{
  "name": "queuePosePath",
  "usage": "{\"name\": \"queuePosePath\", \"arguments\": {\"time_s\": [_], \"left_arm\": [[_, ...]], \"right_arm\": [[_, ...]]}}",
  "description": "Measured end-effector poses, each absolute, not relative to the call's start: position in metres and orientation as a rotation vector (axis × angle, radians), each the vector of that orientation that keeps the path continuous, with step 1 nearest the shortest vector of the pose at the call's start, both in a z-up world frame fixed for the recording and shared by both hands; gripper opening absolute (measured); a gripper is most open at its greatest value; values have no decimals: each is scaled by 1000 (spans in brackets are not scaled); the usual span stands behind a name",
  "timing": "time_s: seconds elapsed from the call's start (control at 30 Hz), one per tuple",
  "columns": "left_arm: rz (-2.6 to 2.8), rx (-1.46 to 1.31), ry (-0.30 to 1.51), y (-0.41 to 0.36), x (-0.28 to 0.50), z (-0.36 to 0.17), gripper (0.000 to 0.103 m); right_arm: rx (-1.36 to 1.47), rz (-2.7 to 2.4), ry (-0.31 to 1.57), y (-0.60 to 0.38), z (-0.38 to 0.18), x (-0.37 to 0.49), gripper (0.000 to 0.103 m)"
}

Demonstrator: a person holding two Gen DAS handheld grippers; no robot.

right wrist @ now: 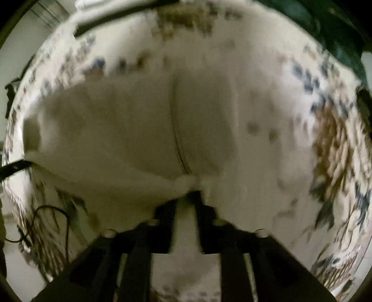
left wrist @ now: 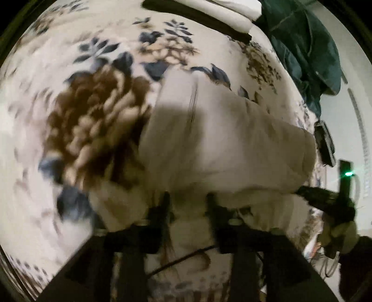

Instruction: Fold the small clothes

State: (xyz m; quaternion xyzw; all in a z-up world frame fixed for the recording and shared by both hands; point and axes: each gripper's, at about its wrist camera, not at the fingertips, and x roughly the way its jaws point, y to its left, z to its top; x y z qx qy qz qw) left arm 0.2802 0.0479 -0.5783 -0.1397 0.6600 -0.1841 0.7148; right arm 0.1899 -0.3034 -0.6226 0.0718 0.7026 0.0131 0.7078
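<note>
A small cream garment (left wrist: 209,139) with a dark seam lies on a floral bedspread (left wrist: 93,69); it also shows in the right wrist view (right wrist: 130,130). My left gripper (left wrist: 188,199) is low over the garment's near edge, its fingers apart, with cloth lying between them. My right gripper (right wrist: 191,191) has its fingers closed together on a bunched bit of the garment's near edge. The right gripper also shows at the right edge of the left wrist view (left wrist: 309,192). Both views are motion-blurred.
A dark green garment (left wrist: 307,46) lies at the far right of the bed. Folded white cloth (left wrist: 232,9) sits at the back. A black device (left wrist: 325,144) lies by the bed's right edge. Thin black cables (right wrist: 46,223) hang at the left.
</note>
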Motion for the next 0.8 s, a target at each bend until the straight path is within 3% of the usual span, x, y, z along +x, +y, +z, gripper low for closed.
{"name": "queuePosePath", "arguments": {"time_s": [0.03, 0.13, 0.3, 0.4, 0.5, 0.53, 0.57, 0.6, 0.8], "left_arm": [[-407, -343, 1466, 56, 277, -575, 55], [-356, -422, 1453, 77, 281, -566, 55], [-273, -529, 1348, 96, 330, -554, 55], [-279, -610, 1335, 93, 367, -567, 55], [-281, -638, 1358, 80, 393, -590, 53], [-266, -619, 1353, 73, 397, -595, 23], [-269, -610, 1353, 69, 397, -598, 3], [-263, -595, 1360, 68, 396, -600, 4], [-198, -589, 1381, 79, 391, -621, 4]], "right_arm": [[190, 28, 1578, -310, -625, 186, 45], [347, -7, 1552, -340, -618, 178, 45], [741, -106, 1341, -399, -591, 180, 48], [892, -112, 1233, -418, -586, 204, 53], [946, -85, 1253, -416, -600, 235, 53], [957, -86, 1273, -412, -608, 241, 50], [959, -91, 1275, -410, -610, 245, 40], [951, -106, 1277, -408, -615, 244, 5], [948, -250, 1294, -422, -628, 228, 5]]}}
